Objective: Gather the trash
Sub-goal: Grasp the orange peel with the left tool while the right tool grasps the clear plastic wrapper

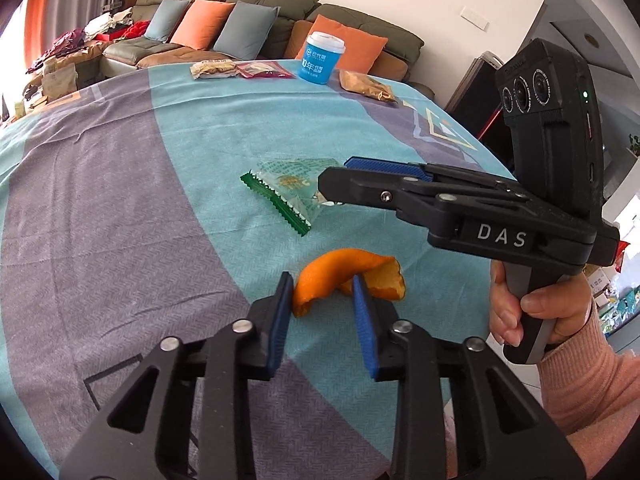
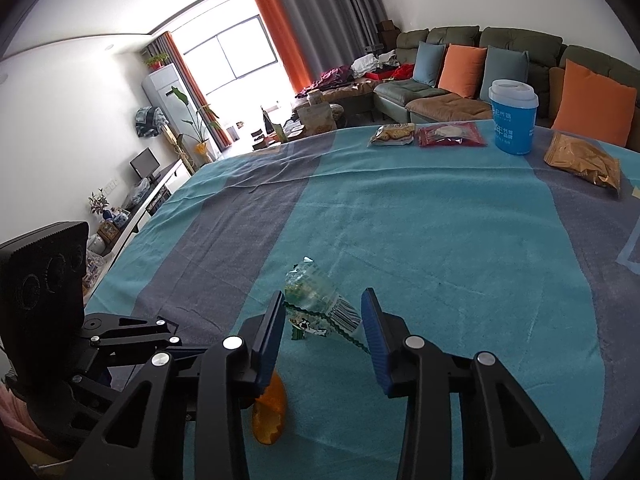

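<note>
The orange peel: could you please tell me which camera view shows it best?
The left wrist view: the orange peel lies curled on the tablecloth, nearly whole, between the left tongs. In the right wrist view only one end of it shows, below the right tongs' left finger.

Left gripper [image 1: 320,296]: jaws part-closed, angled downward. Right gripper [image 2: 324,320]: jaws part-open, angled downward; pad contact apparently absent. Its handle is gripped by a hand [image 1: 520,312].
</note>
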Demonstrator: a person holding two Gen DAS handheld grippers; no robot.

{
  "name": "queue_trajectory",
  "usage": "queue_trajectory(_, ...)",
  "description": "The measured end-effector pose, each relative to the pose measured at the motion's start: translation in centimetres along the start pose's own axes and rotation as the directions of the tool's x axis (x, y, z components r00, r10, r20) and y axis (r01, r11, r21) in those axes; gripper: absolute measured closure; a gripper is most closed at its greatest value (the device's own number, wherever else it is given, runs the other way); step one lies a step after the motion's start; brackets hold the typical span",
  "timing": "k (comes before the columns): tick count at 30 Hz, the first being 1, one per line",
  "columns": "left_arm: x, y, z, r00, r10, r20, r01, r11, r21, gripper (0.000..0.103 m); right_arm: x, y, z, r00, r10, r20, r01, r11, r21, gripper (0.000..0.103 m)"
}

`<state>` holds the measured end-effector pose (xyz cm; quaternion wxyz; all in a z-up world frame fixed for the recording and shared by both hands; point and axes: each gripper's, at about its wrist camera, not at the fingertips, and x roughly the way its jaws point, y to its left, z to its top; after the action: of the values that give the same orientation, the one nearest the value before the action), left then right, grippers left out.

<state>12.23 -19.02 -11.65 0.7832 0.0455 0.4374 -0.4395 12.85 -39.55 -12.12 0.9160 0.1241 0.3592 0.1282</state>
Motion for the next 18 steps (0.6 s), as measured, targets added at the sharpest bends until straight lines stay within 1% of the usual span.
queue_trajectory(3,0.1,0.0,-0.1,1.0,-0.007,-0.005,0.007,1.0,-0.008,0.085,-0.1,-0.1,0.1,1.0,0.003,0.008,-0.003,1.0,0.001,0.066)
queue_trajectory(6,-0.1,0.1,-0.3,1.0,-0.006,0.0,0.006,1.0,-0.01,0.088,-0.3,-0.1,0.3,1.0,0.009,0.014,-0.009,1.0,0.008,0.066)
queue_trajectory(13,-1.0,0.0,-1.0,1.0,0.006,0.009,-0.006,1.0,-0.018,0.091,-0.4,0.3,0.4,0.999,0.023,0.024,-0.023,1.0,0.006,0.066)
queue_trajectory(18,-2.8,1.0,-1.7,0.999,0.032,0.032,-0.03,0.998,-0.053,0.092,-0.2,1.0,0.7,0.999,0.044,0.028,-0.044,0.999,-0.002,0.066)
